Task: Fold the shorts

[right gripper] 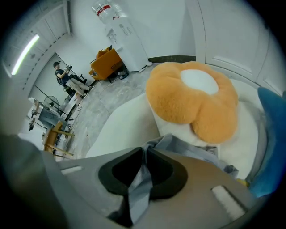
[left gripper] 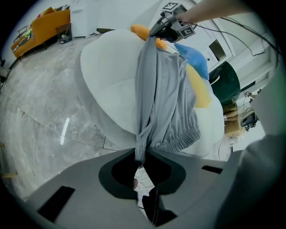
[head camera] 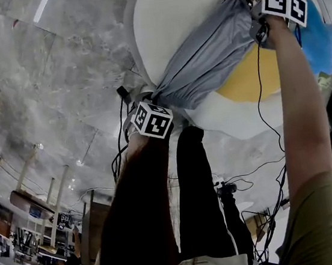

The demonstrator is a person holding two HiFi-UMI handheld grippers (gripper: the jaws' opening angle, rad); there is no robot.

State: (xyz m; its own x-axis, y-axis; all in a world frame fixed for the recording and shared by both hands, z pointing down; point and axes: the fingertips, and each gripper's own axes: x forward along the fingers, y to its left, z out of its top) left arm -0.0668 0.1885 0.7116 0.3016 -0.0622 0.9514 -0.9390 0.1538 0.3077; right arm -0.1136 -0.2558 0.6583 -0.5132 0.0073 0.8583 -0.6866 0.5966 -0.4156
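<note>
- My left gripper (left gripper: 139,154) has its jaws pinched together on a bunched corner of the grey shorts (left gripper: 165,98), just beside the gathered elastic waistband (left gripper: 181,139).
- My right gripper (right gripper: 144,167) is clamped on the far end of the same shorts, with a fold of grey cloth running between its jaws.
- The shorts are pulled into a long band between my two grippers, with loose cloth sagging to one side.
- They lie over a big white rounded cushion (left gripper: 111,89). I cannot tell whether the cloth rests on it.
- Just past my right gripper sits an orange plush lobe (right gripper: 192,98) with a white centre. A blue plush part (right gripper: 272,134) is at its side, and a yellow patch (left gripper: 199,89) shows beside the shorts.
- The cushion stands on a grey marbled floor (left gripper: 35,98), and black cables (head camera: 270,188) trail across it near my legs.
- Farther out, an orange sofa (left gripper: 44,24) stands by a white wall.
- A water dispenser (right gripper: 118,27) with a bottle on top stands near it.
- A person (right gripper: 67,76) sits far back among chairs.
</note>
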